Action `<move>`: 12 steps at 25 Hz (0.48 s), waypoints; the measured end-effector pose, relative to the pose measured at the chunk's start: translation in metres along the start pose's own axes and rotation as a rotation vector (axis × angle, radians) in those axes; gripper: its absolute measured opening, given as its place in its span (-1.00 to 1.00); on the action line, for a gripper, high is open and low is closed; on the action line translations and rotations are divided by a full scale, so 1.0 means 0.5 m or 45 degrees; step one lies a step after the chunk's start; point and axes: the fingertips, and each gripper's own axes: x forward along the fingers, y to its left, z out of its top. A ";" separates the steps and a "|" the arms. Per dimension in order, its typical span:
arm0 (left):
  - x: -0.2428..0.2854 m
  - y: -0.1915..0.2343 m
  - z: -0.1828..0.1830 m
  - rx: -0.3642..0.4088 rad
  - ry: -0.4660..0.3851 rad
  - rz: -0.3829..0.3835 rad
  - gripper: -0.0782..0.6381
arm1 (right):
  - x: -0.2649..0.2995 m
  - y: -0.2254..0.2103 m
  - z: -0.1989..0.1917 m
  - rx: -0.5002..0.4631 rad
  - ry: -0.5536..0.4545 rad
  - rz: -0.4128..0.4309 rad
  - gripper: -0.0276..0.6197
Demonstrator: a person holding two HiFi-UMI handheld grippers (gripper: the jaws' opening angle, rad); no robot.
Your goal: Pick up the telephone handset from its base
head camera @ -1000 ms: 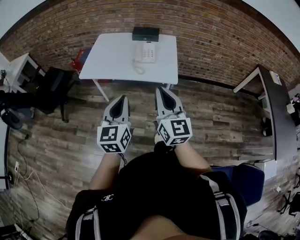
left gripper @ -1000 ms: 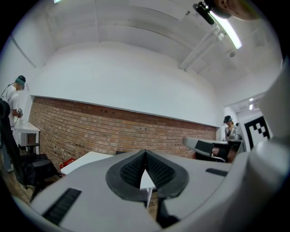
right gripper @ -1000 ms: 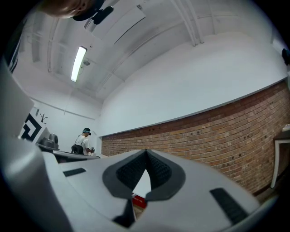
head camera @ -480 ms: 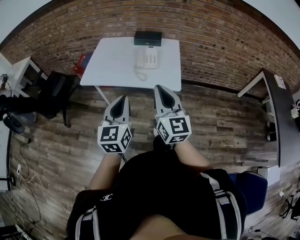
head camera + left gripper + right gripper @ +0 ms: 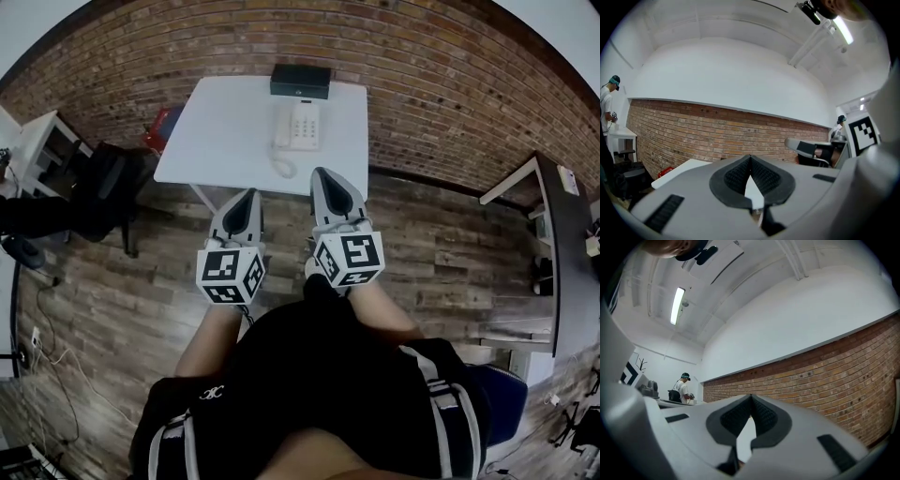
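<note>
Black ribbed pads [image 5: 735, 178] on the left gripper [image 5: 750, 161] meet at their tips: jaws fully closed, nothing gripped, only a sliver of white tabletop showing through the gap lower down. Same reading on the right gripper [image 5: 751, 401]: pads together, empty. Both are held about level, side by side and near each other, pointing at the brick wall [image 5: 834, 376]. Ahead of both sets of tips stands the white table [image 5: 225, 131]. In the head view the right gripper's tips overlap its near edge; whether they are actually over it I cannot tell. Well ahead of the tips, nearer the right gripper's line than the left's, sits the white telephone base [image 5: 306, 120]. The handset [image 5: 282, 127] rests on it along the side toward the left gripper, and the coiled cord [image 5: 279, 167] trails toward the table's near edge. Beyond that, against the wall, is a black box [image 5: 300, 81]. Judgement: the step in hand is the approach; the pick-up has not begun. To do it well, open one pair of jaws before arriving, wide enough to span the handset's narrow middle. Come down over the handset rather than in level, with a pad on either side, close firmly, then lift straight up so the cord pays out without dragging the telephone base. The free gripper could steady it. Risk: cord tension pulling the telephone base toward the edge.
</note>
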 end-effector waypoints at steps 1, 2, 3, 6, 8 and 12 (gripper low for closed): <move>0.018 0.005 0.000 -0.003 0.007 0.000 -0.78 | 0.015 -0.010 -0.004 0.004 0.007 -0.001 -0.92; 0.037 0.010 0.001 -0.007 0.014 0.000 -0.78 | 0.030 -0.021 -0.007 0.010 0.014 -0.001 -0.92; 0.056 0.014 0.002 -0.010 0.021 0.000 -0.78 | 0.046 -0.032 -0.010 0.017 0.021 0.001 -0.92; 0.110 0.024 0.009 -0.012 0.035 0.003 -0.78 | 0.091 -0.063 -0.015 0.017 0.036 0.007 -0.92; 0.146 0.034 0.012 -0.017 0.041 0.014 -0.78 | 0.123 -0.083 -0.019 0.016 0.045 0.015 -0.92; 0.218 0.057 0.016 -0.028 0.068 0.038 -0.78 | 0.188 -0.124 -0.026 0.031 0.063 0.029 -0.92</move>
